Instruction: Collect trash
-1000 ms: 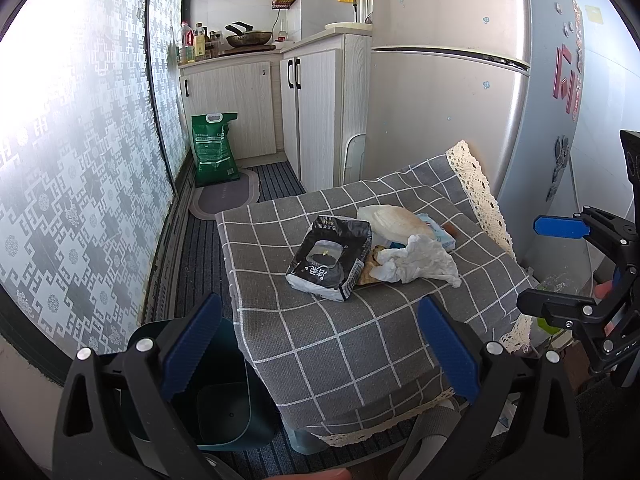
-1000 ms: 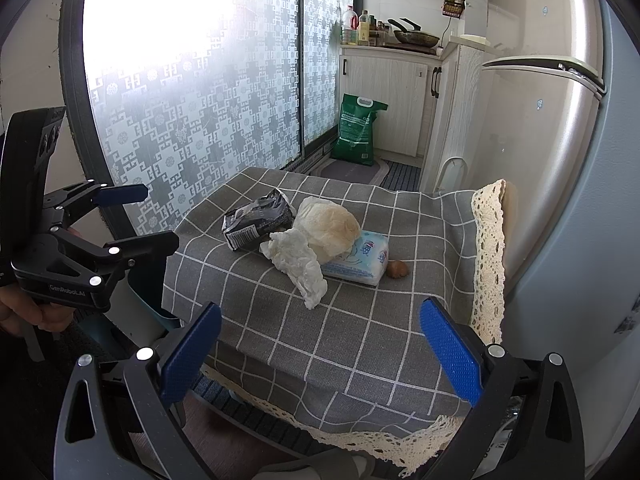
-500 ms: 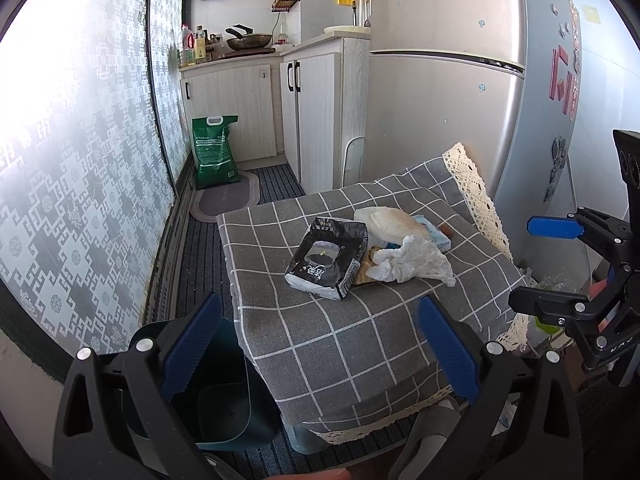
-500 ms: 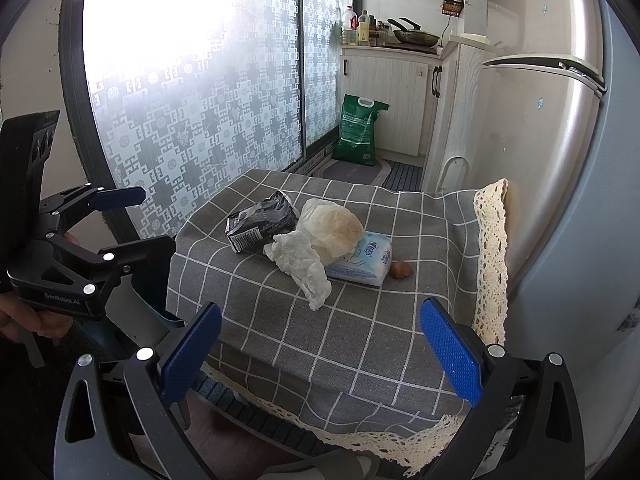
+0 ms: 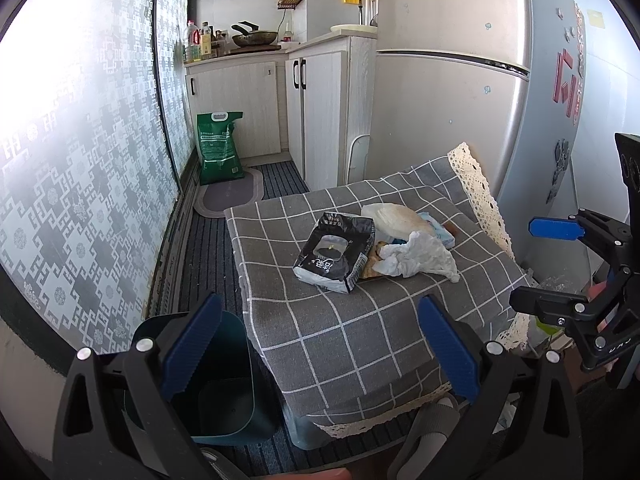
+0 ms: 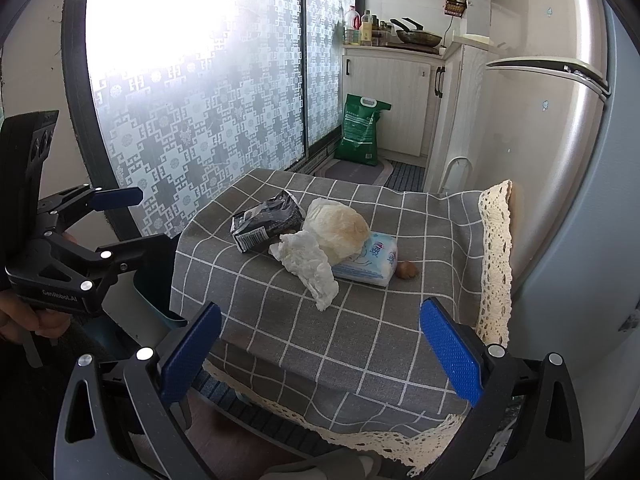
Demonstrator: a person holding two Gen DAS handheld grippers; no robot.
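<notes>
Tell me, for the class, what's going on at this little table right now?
A person holds a gripper in each hand, left gripper and right gripper, both with jaws open and empty, short of the checked tablecloth. The trash lies untouched there: a black packet, a crumpled tissue, a white plastic bag on a tissue pack. A dark green bin waits on the floor beside the table.

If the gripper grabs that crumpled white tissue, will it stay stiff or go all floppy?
Probably floppy: the crumpled white tissue lies in thin, wrinkled folds, its tail draping flat on the checked tablecloth. It likely weighs little. Pushed, it would probably crumple rather than roll.
</notes>
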